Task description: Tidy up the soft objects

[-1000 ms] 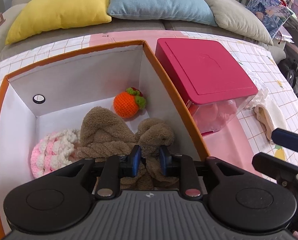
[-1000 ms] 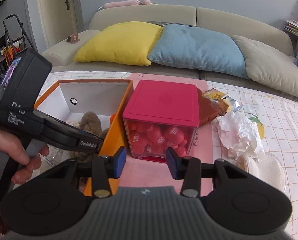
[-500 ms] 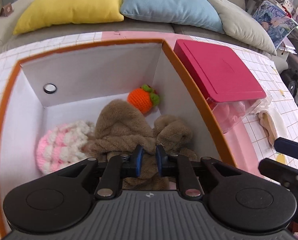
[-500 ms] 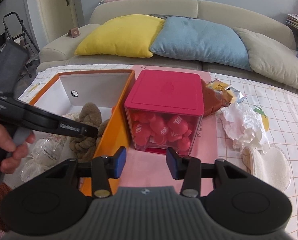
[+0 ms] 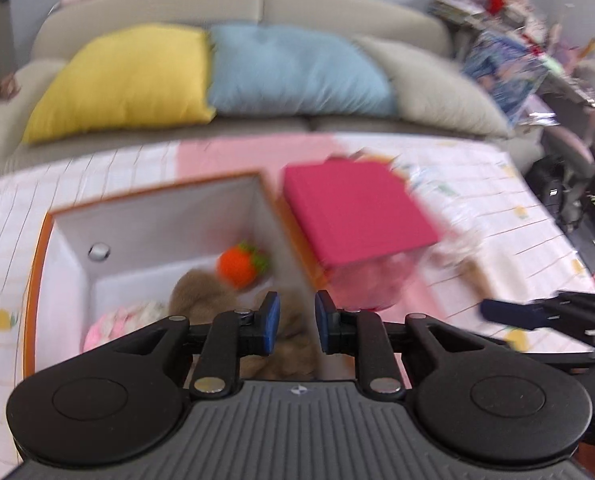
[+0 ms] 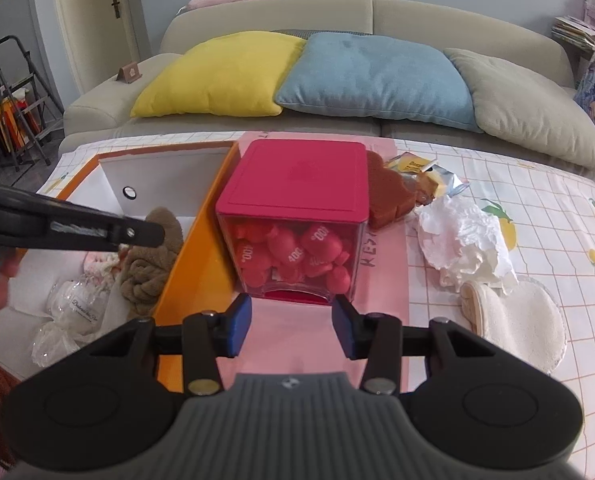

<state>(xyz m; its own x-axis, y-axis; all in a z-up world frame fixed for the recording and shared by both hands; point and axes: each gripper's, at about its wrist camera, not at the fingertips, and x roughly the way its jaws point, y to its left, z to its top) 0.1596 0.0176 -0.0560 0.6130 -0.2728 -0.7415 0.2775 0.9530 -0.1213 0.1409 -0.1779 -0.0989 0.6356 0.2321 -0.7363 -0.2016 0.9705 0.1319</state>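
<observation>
An orange-rimmed white box (image 5: 37,248) holds a brown plush piece (image 5: 201,292), an orange knitted fruit (image 5: 237,266) and a pink-and-white knitted item (image 5: 113,320). My left gripper (image 5: 295,322) is open and empty, raised above the box's near right corner; the view is blurred. In the right wrist view the box (image 6: 201,256) and the brown plush (image 6: 153,256) are at the left. My right gripper (image 6: 293,326) is open and empty above the pink mat, in front of the red-lidded container (image 6: 297,192). A cream round pad (image 6: 525,320) lies at the right.
The red-lidded clear container (image 5: 357,212) with red soft pieces stands right of the box. Crumpled white paper (image 6: 465,240), a brown sponge-like piece (image 6: 389,196) and snack packets (image 6: 425,168) lie on the checked cloth. A sofa with yellow, blue and grey cushions is behind.
My left gripper has let go of the brown plush, opened, and pulled up and back out of the box. The right gripper has stayed open and almost still.
</observation>
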